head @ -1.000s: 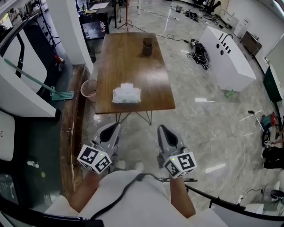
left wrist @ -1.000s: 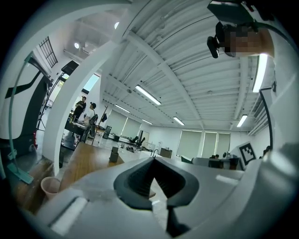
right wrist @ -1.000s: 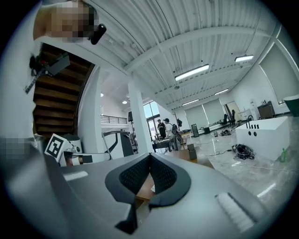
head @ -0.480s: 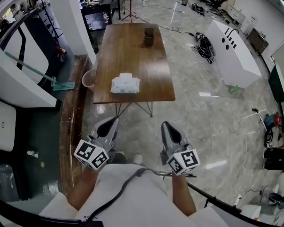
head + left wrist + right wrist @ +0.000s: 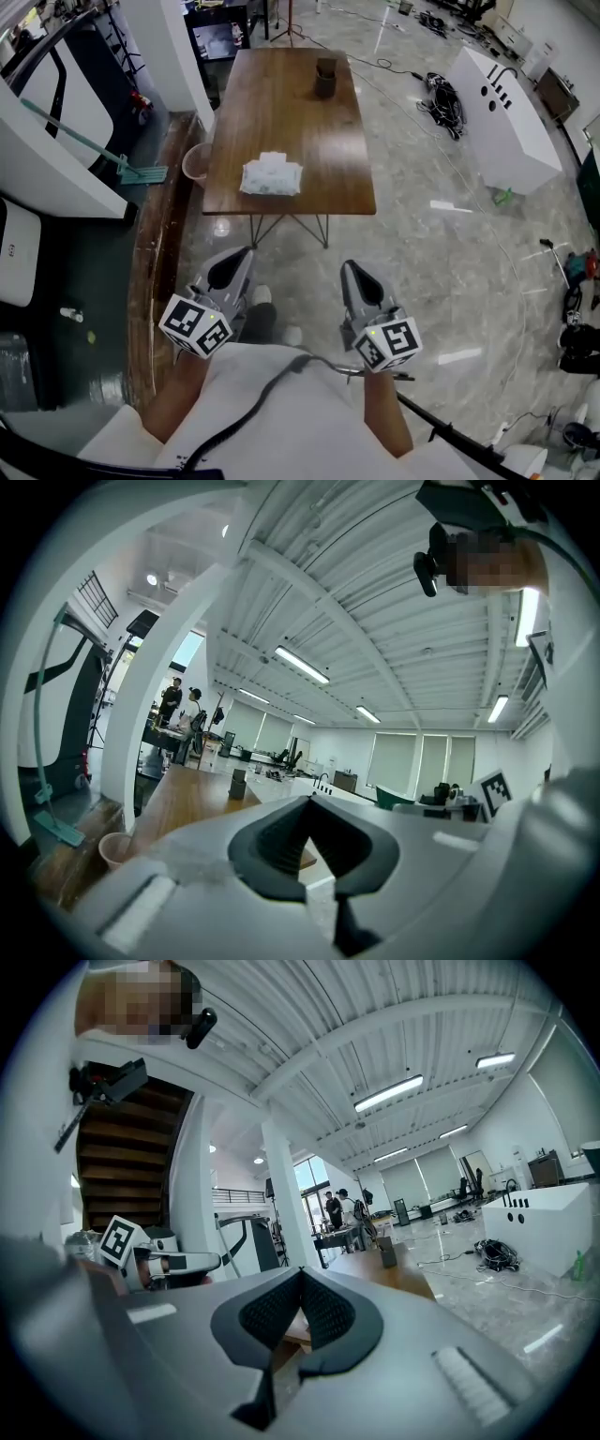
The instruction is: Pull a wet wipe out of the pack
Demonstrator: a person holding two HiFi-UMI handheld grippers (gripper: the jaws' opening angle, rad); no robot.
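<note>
A white wet wipe pack (image 5: 272, 176) lies near the front edge of the brown wooden table (image 5: 281, 103) in the head view. My two grippers are held level and side by side well short of the table, over the floor. The left gripper (image 5: 238, 256) (image 5: 309, 801) has its jaws together with nothing between them. The right gripper (image 5: 351, 270) (image 5: 302, 1271) is also shut and holds nothing. Both point toward the table. In the gripper views my own jaws hide the pack.
A dark cup (image 5: 325, 77) stands at the table's far end. A pink bin (image 5: 195, 165) sits by the table's left side, next to a green mop (image 5: 141, 173). A white counter (image 5: 506, 103) and cables (image 5: 448, 94) lie to the right. Two people (image 5: 183, 705) stand far off.
The table and pack have shifted a little up and to the right in the head view. Both grippers stay shut and side by side, slightly lower than before.
</note>
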